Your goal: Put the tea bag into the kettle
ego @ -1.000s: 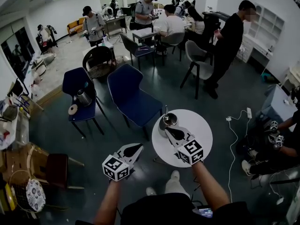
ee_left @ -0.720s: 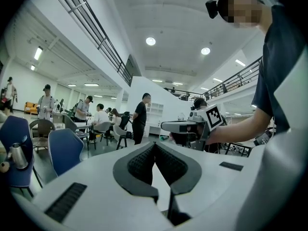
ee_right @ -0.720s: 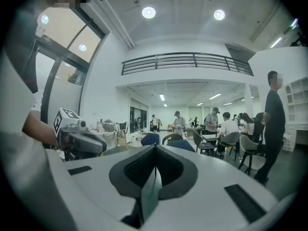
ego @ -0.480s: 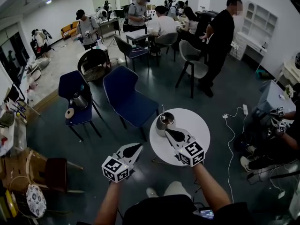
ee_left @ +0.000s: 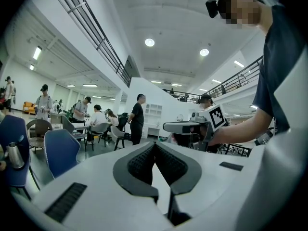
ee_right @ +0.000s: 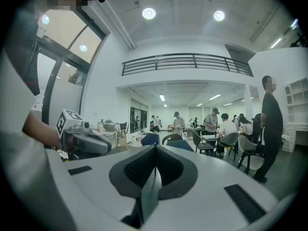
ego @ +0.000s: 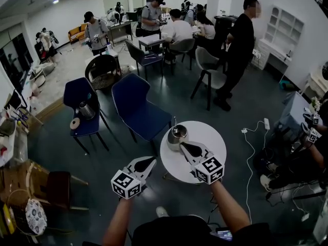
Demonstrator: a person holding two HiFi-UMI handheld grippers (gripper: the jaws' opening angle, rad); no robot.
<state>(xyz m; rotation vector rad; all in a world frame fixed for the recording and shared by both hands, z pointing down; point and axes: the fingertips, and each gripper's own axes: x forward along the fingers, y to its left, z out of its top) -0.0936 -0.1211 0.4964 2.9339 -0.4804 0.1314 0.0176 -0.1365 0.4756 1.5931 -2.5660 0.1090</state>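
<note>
Head view shows two grippers, the left gripper [ego: 147,162] and the right gripper [ego: 183,146], each with jaws pressed together. It also shows two kettles: the kettle [ego: 177,135] at the left edge of the round table [ego: 210,137], and a second kettle [ego: 86,109] on a blue chair [ego: 77,91]. Of the two kettles, the left gripper view catches only the second.

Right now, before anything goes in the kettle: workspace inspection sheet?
Surface: round white table, mostly bare.
Job's things: metal kettle near the table's far-left edge; tea bag not seen.
Clutter: nothing seen on the table.
Grippers: left tongs shut, off the table's left side; right tongs shut, over the table beside the kettle, contact unclear.
Cables: white cable and power strip on the floor, right.
Surroundings: blue chairs, second kettle on one; people at desks behind.
</note>
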